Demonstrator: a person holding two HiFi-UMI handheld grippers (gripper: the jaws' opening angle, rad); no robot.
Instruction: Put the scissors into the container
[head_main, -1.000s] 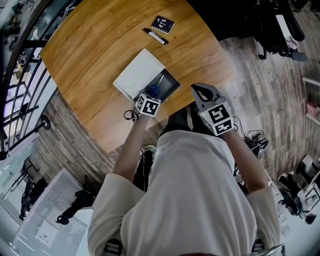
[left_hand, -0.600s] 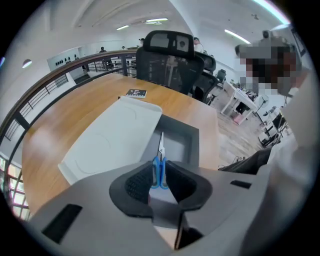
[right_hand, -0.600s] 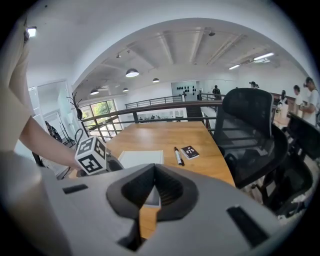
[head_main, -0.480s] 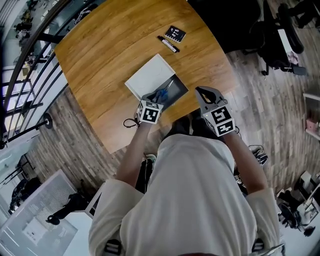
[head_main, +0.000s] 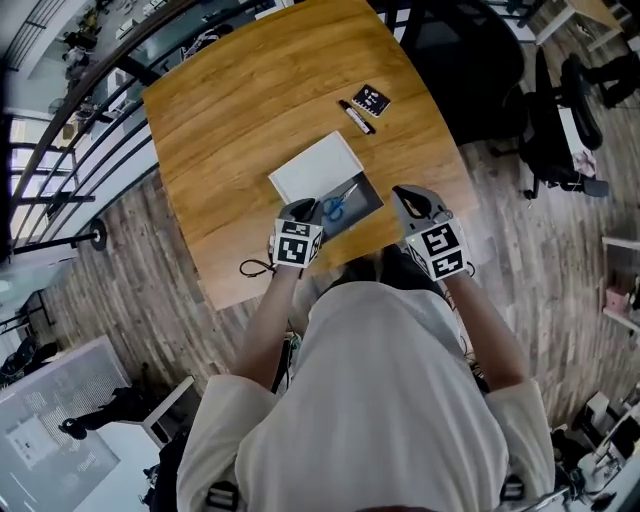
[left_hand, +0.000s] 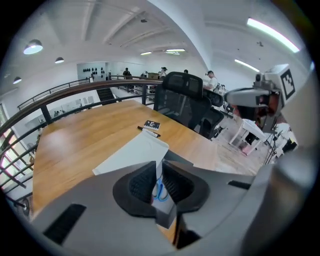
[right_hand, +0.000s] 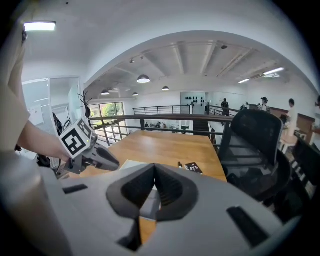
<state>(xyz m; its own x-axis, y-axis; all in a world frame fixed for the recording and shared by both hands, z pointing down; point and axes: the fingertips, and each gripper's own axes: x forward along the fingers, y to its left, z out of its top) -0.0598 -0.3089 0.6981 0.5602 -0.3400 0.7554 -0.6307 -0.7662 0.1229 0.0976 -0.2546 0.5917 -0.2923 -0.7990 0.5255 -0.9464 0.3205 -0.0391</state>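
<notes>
On the table (head_main: 230, 130) ahead of me, the blue-handled scissors (head_main: 335, 207) lie inside the dark container (head_main: 366, 196). It touches what seems to be a white lid (head_main: 315, 168), though I cannot be sure from this height. My left gripper (head_main: 299, 211) hangs just above the container's near edge, its jaws just closing to a thin slit with nothing between them, while my right gripper (head_main: 411, 196) hovers beside the container with its jaws pressed together, empty.
</notes>
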